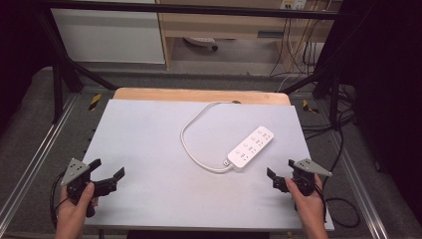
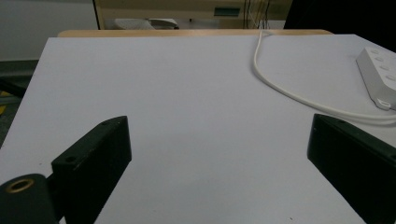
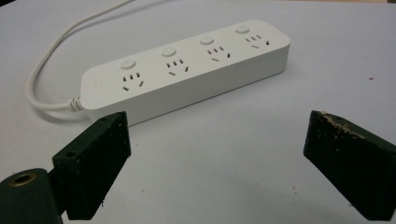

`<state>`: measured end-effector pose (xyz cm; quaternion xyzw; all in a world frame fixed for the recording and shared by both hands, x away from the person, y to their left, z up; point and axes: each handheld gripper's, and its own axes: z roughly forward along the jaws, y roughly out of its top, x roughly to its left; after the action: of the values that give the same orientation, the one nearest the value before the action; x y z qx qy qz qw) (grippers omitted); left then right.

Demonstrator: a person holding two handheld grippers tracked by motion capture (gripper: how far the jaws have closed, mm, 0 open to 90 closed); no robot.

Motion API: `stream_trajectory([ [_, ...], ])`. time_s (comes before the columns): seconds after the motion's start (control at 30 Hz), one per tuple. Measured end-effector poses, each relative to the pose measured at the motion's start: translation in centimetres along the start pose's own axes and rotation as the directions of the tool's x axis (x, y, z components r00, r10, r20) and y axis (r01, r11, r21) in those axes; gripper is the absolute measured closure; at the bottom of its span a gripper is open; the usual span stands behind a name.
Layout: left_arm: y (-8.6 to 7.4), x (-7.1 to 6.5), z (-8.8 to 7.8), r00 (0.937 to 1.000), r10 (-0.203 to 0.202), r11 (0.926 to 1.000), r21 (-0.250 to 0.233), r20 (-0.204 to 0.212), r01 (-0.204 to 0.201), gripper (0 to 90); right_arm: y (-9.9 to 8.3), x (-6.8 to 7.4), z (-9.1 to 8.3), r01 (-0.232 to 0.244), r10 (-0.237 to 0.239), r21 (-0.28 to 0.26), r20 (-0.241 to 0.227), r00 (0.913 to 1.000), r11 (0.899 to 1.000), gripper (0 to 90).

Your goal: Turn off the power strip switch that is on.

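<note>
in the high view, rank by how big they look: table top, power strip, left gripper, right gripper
1. table top
2. power strip
3. left gripper and right gripper: look about alike, so unranked.

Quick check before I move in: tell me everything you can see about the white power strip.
The power strip is a long white block, plastic by its look, lying flat with its face up on the grey table, right of centre and slanted. Four socket groups run along its top, each with a round button. Its white cord leaves the near end, loops left and runs off the far edge. Nothing is plugged in. Only the table touches it; the right gripper sits open just short of it.
</note>
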<state>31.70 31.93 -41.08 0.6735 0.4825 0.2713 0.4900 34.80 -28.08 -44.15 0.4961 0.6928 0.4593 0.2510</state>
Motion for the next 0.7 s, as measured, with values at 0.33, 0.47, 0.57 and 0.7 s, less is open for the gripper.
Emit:
stream_trajectory([
  [0.33,-0.1,-0.2,0.2,0.9998,0.015,0.9998,0.011,0.013,-0.015,6.1,0.2,0.6,0.1,0.01,-0.01,0.035,-0.007,0.9999,0.999,4.6],
  [0.47,-0.1,-0.4,0.2,0.9998,0.015,0.9997,0.017,0.013,-0.016,6.0,0.7,0.8,-0.1,0.024,-0.023,0.033,-0.013,0.9997,0.999,4.4],
  [0.57,-0.1,-0.4,0.2,0.9998,0.016,0.9997,0.019,0.015,-0.017,6.0,1.2,1.1,-0.4,0.032,-0.031,0.027,-0.021,0.9993,0.999,4.3],
  [0.7,-0.2,-0.4,0.3,0.9998,0.016,0.9997,0.02,0.015,-0.016,5.8,1.7,1.3,-0.5,0.028,-0.027,0.015,-0.037,0.9989,0.999,3.6],
])
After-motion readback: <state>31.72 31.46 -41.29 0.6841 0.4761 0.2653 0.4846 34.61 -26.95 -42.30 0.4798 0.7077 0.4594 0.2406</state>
